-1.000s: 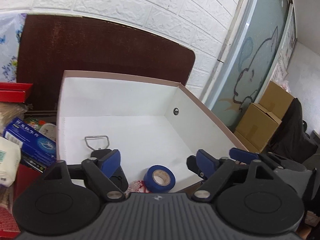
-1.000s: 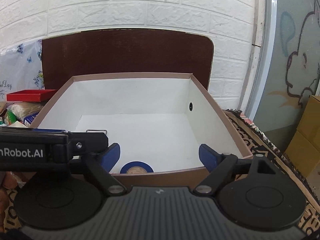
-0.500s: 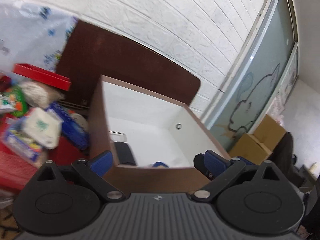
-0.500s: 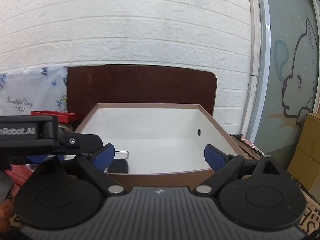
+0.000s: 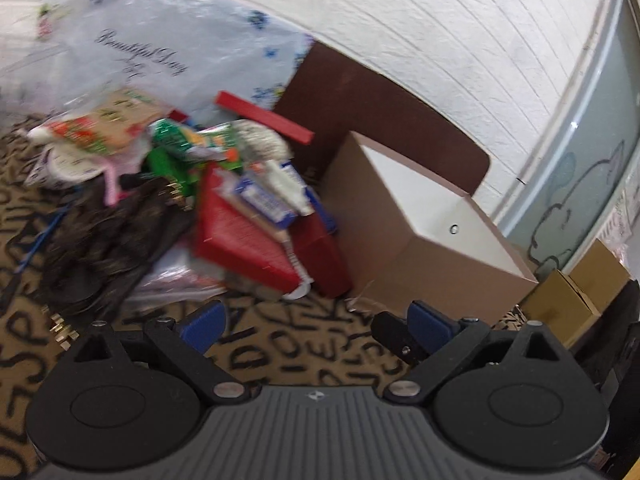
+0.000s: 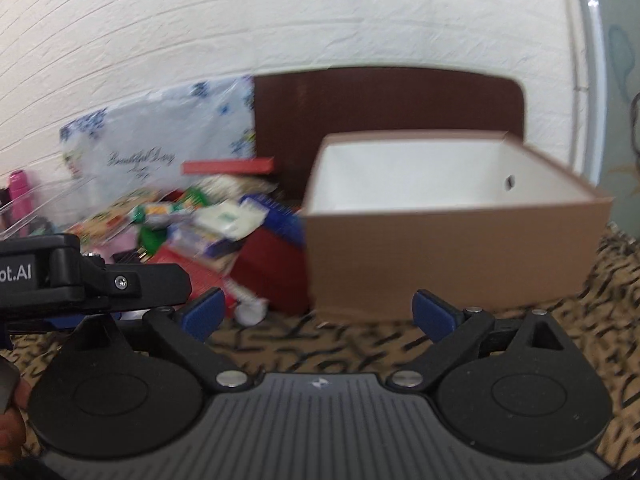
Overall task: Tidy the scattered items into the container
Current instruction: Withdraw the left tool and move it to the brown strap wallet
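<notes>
The container is a brown cardboard box (image 5: 404, 256) with a white inside, also in the right wrist view (image 6: 440, 256). Left of it lies a heap of scattered items: a red box (image 5: 240, 236), a blue and white packet (image 5: 264, 200), green packets (image 5: 180, 148), a dark fuzzy thing (image 5: 104, 236). The heap shows in the right wrist view (image 6: 208, 232) too. My left gripper (image 5: 316, 326) is open and empty, low over the patterned rug before the heap. My right gripper (image 6: 320, 314) is open and empty, in front of the box. The box's contents are hidden.
A rug with black letters (image 5: 280, 352) covers the floor. A dark brown board (image 6: 380, 112) and a floral plastic bag (image 5: 160, 52) lean on the white brick wall. Cardboard boxes (image 5: 576, 296) stand at the right. The left gripper's body (image 6: 80, 276) shows at left in the right wrist view.
Both grippers have pulled back out of the box and swung left. The left one now faces the heap of items; the box's inside floor has dropped out of sight.
</notes>
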Demonstrator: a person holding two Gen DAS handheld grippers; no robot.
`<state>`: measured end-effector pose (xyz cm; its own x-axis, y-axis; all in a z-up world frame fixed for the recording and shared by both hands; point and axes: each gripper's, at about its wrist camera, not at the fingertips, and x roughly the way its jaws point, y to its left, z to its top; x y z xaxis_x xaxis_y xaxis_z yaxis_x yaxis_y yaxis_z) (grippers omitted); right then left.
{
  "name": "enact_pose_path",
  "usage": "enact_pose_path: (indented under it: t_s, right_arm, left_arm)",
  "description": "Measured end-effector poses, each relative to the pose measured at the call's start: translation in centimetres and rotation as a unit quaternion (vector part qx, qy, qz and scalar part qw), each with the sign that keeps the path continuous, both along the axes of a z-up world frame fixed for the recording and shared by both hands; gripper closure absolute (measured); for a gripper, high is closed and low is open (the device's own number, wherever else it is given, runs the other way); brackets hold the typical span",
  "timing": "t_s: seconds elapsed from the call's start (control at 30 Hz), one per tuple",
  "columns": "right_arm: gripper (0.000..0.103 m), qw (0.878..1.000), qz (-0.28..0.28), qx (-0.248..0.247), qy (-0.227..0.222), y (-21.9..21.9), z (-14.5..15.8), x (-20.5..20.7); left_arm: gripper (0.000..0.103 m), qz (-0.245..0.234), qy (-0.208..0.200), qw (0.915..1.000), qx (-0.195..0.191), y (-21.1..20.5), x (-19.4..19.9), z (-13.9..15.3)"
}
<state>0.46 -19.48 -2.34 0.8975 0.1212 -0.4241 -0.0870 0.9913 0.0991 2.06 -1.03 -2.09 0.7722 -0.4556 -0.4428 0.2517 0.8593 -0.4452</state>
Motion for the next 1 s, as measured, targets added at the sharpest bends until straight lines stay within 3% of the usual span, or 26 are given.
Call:
enact_pose_path:
  t_s: [0.27,0.4,0.67,0.9,1.0]
  right_arm:
    - [0.006,0.998,0.056,-0.004,0.03,5.3,-1.0,1.0]
    - [0.006,0.995,0.088,-0.017,0.043,7.3,-1.4,2.0]
    - [0.006,0.991,0.126,-0.022,0.043,11.2,-1.3,4.2]
    - [0.007,0.984,0.17,-0.043,0.029,15.2,-1.8,5.0]
    - [0.008,0.983,0.177,-0.039,0.036,16.1,-2.3,5.7]
  left_arm:
    - [0.003,0.08,0.037,0.9957,-0.028,5.1,-0.1,-1.4]
    - [0.004,0.105,0.036,0.9927,-0.048,6.8,0.5,-1.1]
    - [0.004,0.131,0.021,0.9909,-0.017,8.2,3.2,0.3]
    - [0.006,0.152,0.057,0.9865,-0.024,10.6,4.6,-1.0]
    - [0.015,0.152,0.07,0.9856,-0.028,11.6,5.0,-1.9]
